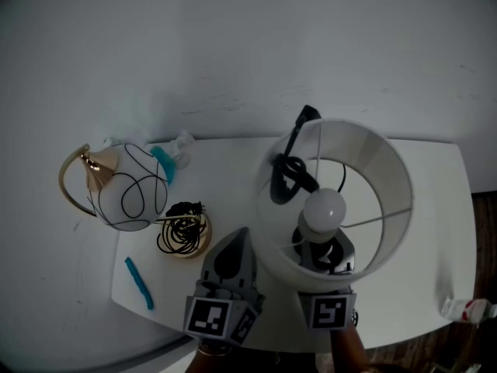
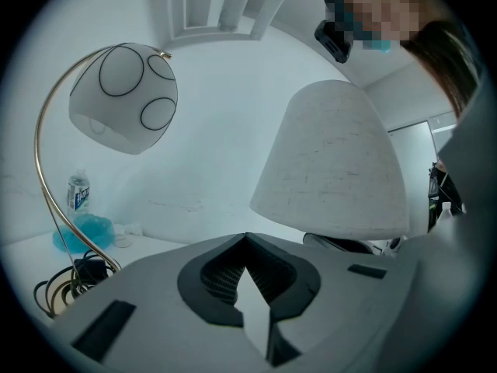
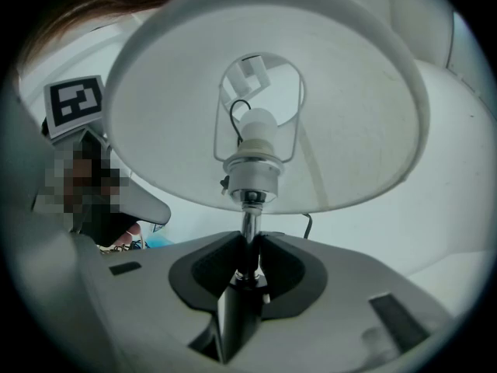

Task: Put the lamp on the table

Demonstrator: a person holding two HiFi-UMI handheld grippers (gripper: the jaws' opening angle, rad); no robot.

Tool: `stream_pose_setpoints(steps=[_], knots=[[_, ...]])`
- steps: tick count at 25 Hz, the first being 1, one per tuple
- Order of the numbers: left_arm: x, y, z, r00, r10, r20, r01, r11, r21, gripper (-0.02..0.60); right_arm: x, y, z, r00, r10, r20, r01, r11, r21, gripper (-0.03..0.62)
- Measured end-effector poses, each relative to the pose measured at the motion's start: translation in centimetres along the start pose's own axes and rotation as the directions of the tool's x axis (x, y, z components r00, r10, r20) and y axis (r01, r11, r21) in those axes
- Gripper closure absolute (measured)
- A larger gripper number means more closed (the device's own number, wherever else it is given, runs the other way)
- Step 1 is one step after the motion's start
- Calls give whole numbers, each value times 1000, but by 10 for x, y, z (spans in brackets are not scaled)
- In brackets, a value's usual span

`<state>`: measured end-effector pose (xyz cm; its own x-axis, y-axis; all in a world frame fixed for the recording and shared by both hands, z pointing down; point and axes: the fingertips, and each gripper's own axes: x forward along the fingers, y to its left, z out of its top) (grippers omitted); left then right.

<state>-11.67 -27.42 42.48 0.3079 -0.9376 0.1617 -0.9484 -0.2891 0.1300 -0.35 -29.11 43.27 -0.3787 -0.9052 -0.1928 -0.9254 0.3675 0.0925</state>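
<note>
The lamp has a wide white shade with a bulb inside, and it stands upright over the white table. Its black cord hangs over the far rim. In the right gripper view my right gripper is shut on the chrome stem just under the socket. In the head view the shade hides its jaws and only its marker cube shows. My left gripper sits just left of the shade, shut, holding nothing. I cannot tell whether the lamp's base touches the table.
A gold arc lamp with a white globe stands at the table's left end, its black cord coiled on the base. A blue-filled bottle is behind it. A blue strip lies near the front left corner. Another bottle lies on the floor at right.
</note>
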Motion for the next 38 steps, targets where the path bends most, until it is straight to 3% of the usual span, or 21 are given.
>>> stream_pose_setpoints(steps=[38], knots=[[0,-4,-8,1000,14,-10,-14,1000,-16,586,-4,-6,-5,1000,-17,-16,17,1000,25,510]])
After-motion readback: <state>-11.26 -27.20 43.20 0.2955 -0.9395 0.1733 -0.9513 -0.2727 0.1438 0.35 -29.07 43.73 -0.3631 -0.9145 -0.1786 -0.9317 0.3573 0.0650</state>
